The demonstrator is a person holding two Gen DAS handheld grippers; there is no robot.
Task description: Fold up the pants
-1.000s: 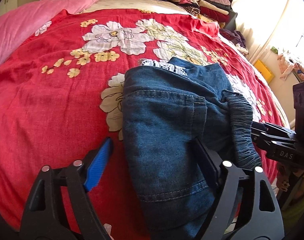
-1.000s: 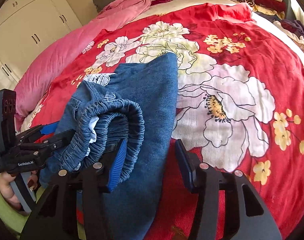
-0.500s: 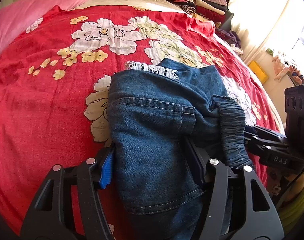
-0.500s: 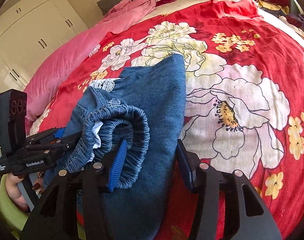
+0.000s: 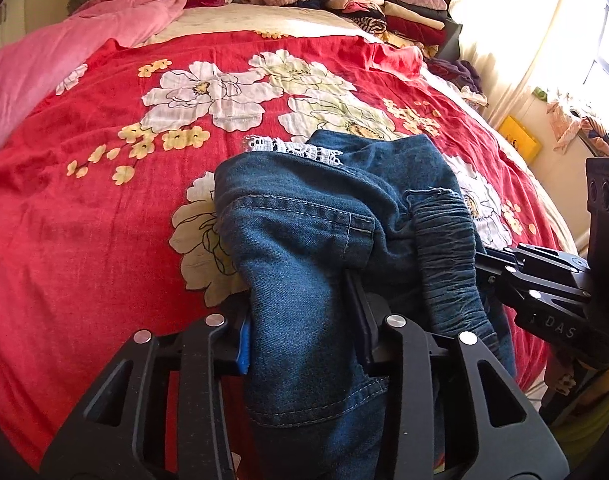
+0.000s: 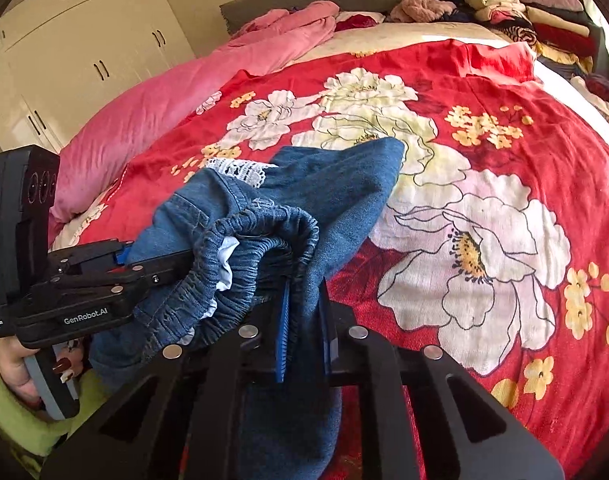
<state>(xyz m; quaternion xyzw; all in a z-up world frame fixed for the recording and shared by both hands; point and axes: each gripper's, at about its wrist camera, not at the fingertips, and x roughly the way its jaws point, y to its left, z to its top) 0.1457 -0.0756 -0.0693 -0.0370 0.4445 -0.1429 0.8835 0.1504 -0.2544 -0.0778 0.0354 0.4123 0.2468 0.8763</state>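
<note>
Blue denim pants (image 5: pixel 304 216) with an elastic waistband (image 5: pixel 444 248) and white lace trim (image 5: pixel 292 146) lie bunched near the front edge of the red floral bedspread (image 5: pixel 104 220). My left gripper (image 5: pixel 304 332) is shut on a thick fold of the pants. My right gripper (image 6: pixel 304 320) is shut on the pants (image 6: pixel 344 184) just beside the gathered waistband (image 6: pixel 264 248). Each gripper shows in the other's view: the right gripper (image 5: pixel 544 292) at right, the left gripper (image 6: pixel 84 284) at left.
A pink blanket (image 5: pixel 64 52) lies along the bed's left side. Stacks of folded clothes (image 5: pixel 384 4) sit at the headboard, right. White wardrobe doors (image 6: pixel 84 60) stand left of the bed. A bright window with a curtain (image 5: pixel 544 40) is at right.
Both grippers have closed on the pants; a second ago their jaws stood wide around the denim. Both cameras have tipped to show more of the headboard.
</note>
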